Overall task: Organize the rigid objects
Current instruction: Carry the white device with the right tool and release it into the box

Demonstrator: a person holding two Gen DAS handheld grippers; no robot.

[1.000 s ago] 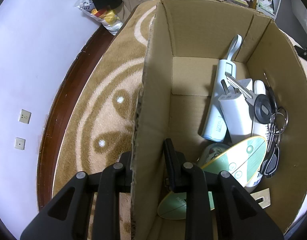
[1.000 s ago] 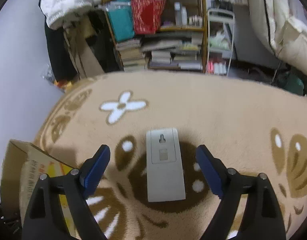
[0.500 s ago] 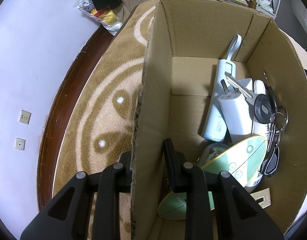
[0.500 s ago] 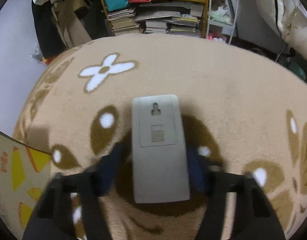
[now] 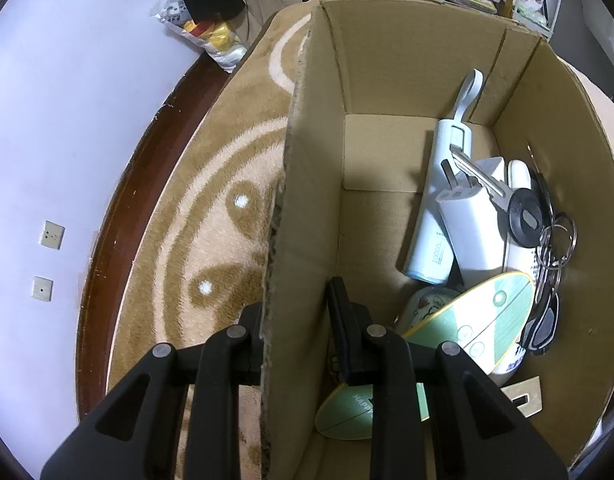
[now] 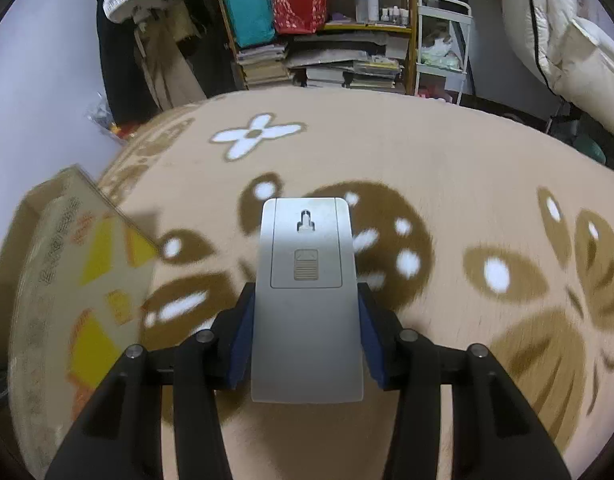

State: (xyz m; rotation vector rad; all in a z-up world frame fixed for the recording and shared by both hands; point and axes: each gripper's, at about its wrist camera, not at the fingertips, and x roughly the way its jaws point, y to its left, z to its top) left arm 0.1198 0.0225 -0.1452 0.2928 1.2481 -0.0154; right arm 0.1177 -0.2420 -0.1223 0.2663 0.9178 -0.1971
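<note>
Remote control (image 6: 307, 304), grey, back side up with battery cover and hang slot showing, sits between the blue pads (image 6: 239, 344) of the right gripper (image 6: 305, 340). Jaws have just been closing and now both pads press its long sides, so it's clamped. Whether it's lifted off the rug (image 6: 447, 160) or touching it, cannot tell. Cardboard box (image 6: 63, 280) with yellow print is off to the left of the remote, blurred. Beyond the remote, past the far rug edge: bookshelf (image 6: 327, 56) with stacked books, teal and red bags.

Left gripper (image 5: 297, 328) straddles the box's near side wall (image 5: 303, 240), one finger outside over the rug, one finger (image 5: 339, 320) inside; jaws nearly shut, pinching the cardboard wall.

Inside the box (image 5: 387, 208), relative to that gripped wall: pale blue power bank (image 5: 435, 216) with a strap lies lengthwise toward the opposite wall, white charger plug (image 5: 471, 232) leaning on it, a key (image 5: 491, 188) with black head resting across the charger, key ring bunch (image 5: 555, 244) and black fob (image 5: 543, 324) against the opposite wall. Green oval card (image 5: 467, 328) lies tilted at the near end, partly under the inner finger, covering a white rounded item (image 5: 423, 304). Small gold flat piece (image 5: 523, 392) on the floor by the near corner. Outside the wall: patterned rug, dark wood baseboard (image 5: 119, 216), white wall with two sockets (image 5: 53, 234).
</note>
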